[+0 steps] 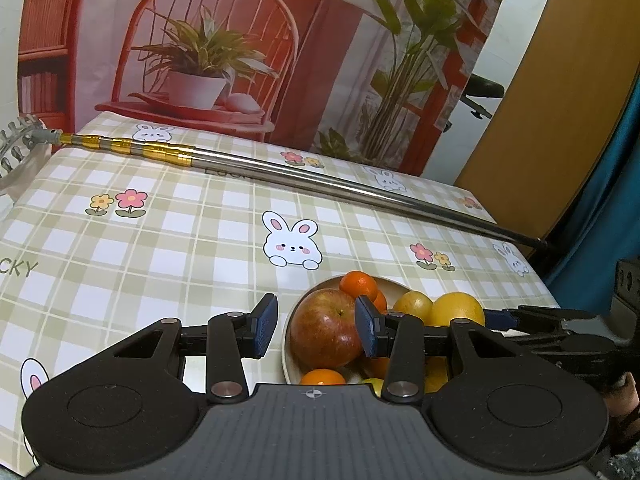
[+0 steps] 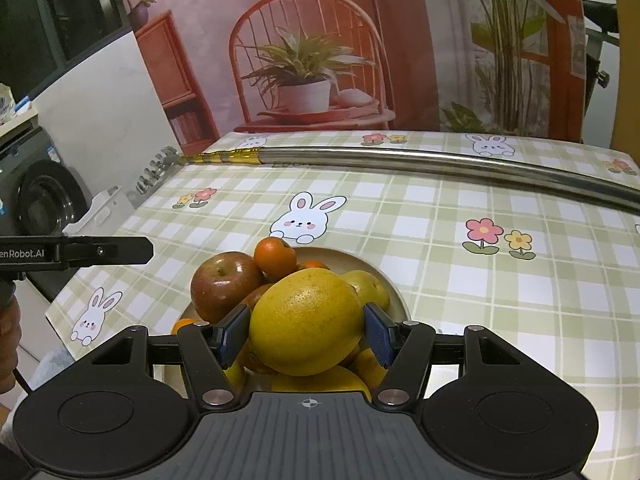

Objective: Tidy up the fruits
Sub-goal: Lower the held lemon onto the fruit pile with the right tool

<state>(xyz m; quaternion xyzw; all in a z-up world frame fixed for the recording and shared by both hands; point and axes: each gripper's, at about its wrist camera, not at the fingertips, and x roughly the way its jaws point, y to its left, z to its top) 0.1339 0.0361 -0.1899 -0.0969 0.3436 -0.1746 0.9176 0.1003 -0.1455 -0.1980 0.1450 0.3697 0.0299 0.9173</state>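
Right gripper (image 2: 306,334) pinches a large yellow citrus (image 2: 306,322) above the fruit bowl (image 2: 396,294); left gripper (image 1: 316,326) hangs spread, empty, beside the red apple (image 1: 326,328).

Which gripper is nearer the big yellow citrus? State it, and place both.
Right. The right gripper brackets the big yellow citrus, pads at its sides; the left gripper sits beside it, around the red apple.

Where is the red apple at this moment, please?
In both views the red apple sits at the bowl's left side, beside the small orange and large yellow citrus.
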